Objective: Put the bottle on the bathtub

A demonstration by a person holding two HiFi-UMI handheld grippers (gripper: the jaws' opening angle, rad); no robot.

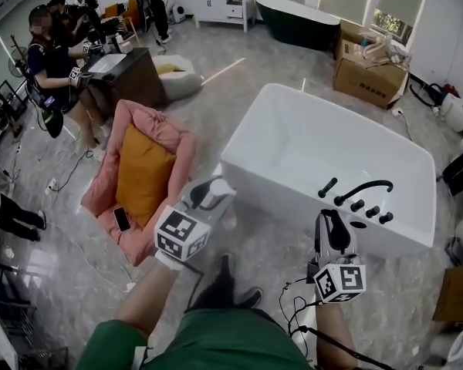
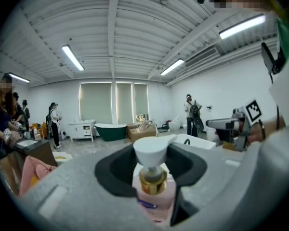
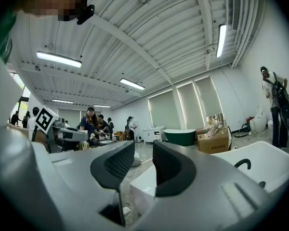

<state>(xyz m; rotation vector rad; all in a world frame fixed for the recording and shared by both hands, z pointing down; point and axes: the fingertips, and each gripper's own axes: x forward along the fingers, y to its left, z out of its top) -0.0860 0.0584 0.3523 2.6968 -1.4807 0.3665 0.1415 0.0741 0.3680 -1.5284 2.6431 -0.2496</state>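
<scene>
A pink pump bottle (image 2: 154, 189) with a gold collar and a white pump head stands upright between my left gripper's (image 2: 151, 153) jaws, which are shut on it. In the head view this left gripper (image 1: 214, 191) holds the bottle (image 1: 218, 186) over the floor, just off the near left corner of the white bathtub (image 1: 293, 129). The tub's black faucet (image 1: 363, 191) and knobs sit on its near right rim. My right gripper (image 1: 332, 222) hovers by that rim. Its jaws (image 3: 143, 153) stand a narrow gap apart with nothing between them, and the bathtub (image 3: 260, 162) lies beyond.
A pink armchair (image 1: 166, 133) with an orange cushion and a phone (image 1: 122, 219) stands left of the tub. People work at a dark table (image 1: 131, 75) at the back left. Cardboard boxes (image 1: 366, 72) and a dark green tub (image 1: 297, 21) stand behind. Cables (image 1: 293, 303) lie by my feet.
</scene>
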